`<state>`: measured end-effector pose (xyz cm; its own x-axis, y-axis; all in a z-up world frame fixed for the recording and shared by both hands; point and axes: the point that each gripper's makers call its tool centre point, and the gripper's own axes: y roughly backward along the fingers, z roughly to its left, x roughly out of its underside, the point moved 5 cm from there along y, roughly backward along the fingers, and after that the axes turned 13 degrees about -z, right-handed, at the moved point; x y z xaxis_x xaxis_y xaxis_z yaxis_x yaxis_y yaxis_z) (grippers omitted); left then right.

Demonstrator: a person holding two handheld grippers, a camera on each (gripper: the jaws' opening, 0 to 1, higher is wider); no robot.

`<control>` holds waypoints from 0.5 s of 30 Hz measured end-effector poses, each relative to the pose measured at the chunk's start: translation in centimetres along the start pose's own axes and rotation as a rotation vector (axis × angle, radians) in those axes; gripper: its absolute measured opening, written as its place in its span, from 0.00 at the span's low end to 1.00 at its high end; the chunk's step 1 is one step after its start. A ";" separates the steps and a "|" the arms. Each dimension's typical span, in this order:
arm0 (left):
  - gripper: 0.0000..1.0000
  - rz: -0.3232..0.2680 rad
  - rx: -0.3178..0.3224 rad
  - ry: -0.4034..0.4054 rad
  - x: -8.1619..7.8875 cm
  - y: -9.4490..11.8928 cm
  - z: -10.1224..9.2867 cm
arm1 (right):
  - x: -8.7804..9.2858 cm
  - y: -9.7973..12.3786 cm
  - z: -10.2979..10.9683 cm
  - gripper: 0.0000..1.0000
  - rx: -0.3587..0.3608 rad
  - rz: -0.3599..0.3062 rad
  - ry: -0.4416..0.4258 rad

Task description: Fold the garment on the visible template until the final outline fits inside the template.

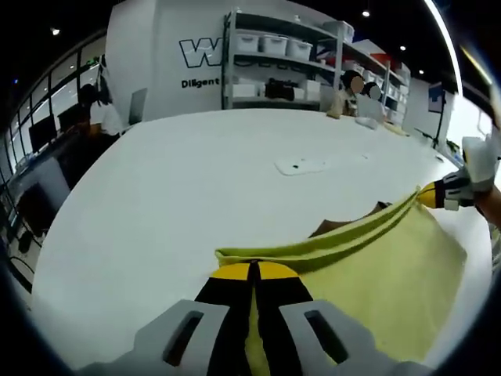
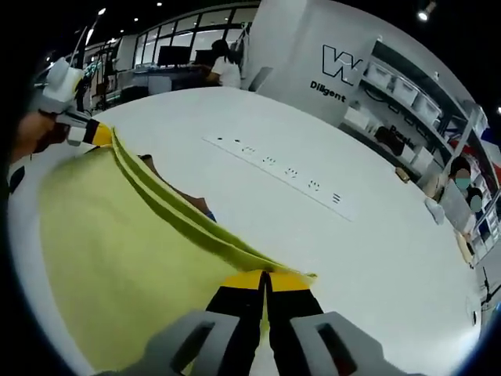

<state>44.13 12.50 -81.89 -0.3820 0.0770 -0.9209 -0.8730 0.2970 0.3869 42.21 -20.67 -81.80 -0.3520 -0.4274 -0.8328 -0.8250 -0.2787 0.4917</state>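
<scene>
Item: yellow-green garment, lower right of the left gripper view, lying over a brown template on the white table. Left gripper and right gripper: jaws pinched tight on the folded edge. We judge a fold mid-carry; next we lay the edge flat inside the template.
</scene>
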 end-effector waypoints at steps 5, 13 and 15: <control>0.00 -0.001 -0.003 -0.002 0.0 -0.1 0.1 | -0.1 -0.1 0.0 0.00 -0.001 -0.004 -0.001; 0.00 0.004 -0.004 -0.007 0.1 -0.1 0.1 | 0.0 -0.1 0.2 0.00 -0.007 0.002 -0.003; 0.00 0.020 0.001 -0.011 0.6 -0.1 0.0 | 0.1 -0.1 0.3 0.00 -0.011 0.006 -0.003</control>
<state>44.00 12.52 -82.50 -0.3964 0.0934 -0.9133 -0.8647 0.2963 0.4056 42.16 -20.46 -82.06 -0.3585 -0.4268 -0.8303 -0.8177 -0.2856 0.4998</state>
